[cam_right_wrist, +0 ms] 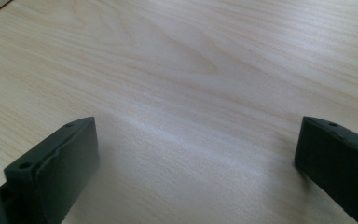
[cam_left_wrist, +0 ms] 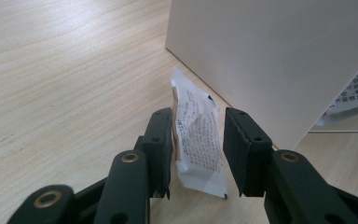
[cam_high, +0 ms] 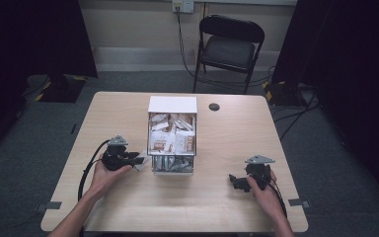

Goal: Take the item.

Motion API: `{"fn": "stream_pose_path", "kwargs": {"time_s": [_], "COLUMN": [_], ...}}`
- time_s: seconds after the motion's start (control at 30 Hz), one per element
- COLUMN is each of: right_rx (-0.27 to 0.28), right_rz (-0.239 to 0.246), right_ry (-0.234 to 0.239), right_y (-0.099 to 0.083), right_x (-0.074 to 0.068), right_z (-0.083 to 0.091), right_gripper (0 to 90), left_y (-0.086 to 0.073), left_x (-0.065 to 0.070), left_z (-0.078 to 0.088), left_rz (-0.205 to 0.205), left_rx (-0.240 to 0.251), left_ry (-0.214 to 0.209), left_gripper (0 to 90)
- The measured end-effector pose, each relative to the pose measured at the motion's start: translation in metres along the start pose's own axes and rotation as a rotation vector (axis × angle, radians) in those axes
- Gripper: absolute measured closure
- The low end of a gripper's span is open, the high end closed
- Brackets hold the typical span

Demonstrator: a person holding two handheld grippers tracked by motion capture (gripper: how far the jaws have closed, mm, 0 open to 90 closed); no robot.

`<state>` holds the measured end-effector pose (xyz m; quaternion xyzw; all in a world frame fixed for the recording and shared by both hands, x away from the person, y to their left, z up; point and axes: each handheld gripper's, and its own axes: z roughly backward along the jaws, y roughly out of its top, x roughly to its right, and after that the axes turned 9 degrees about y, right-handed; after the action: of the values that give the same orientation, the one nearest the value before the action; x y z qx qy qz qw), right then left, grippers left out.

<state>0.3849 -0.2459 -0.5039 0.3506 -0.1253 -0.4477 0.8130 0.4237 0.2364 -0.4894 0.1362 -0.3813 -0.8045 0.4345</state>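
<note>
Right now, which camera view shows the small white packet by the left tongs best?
The left gripper view: the packet stands between the left tongs, printed text visible, against one pad with a gap to the other, beside the white box. The high view shows just a pale sliver at the tong tips.

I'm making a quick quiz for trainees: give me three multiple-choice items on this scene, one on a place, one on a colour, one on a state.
1. Where is the sachet between the left gripper jaws?
A. beside the white box
B. on the chair
C. under the right gripper

2. What colour are the jaws?
A. red
B. black
C. yellow

3. How do the right gripper's jaws stand?
A. shut on a sachet
B. wide open over bare table
C. shut on a cable

Key: 1 A, the box wall rises just behind it; 2 B, both gripper views show it; 3 B, nothing lies between them.
</note>
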Motion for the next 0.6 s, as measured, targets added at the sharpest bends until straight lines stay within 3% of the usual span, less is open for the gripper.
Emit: {"fn": "stream_pose_path", "kwargs": {"time_s": [0.23,0.6], "right_rx": [0.0,0.0], "right_rz": [0.0,0.0], "right_ry": [0.0,0.0], "right_y": [0.0,0.0], "right_x": [0.0,0.0], "right_z": [0.0,0.0], "right_gripper": [0.0,0.0], "left_y": [0.001,0.005], "left_x": [-0.002,-0.002], "left_z": [0.004,0.023], "left_rz": [0.013,0.023], "left_rx": [0.015,0.04], "left_ry": [-0.013,0.026], "left_gripper": [58.2,40.1]}}
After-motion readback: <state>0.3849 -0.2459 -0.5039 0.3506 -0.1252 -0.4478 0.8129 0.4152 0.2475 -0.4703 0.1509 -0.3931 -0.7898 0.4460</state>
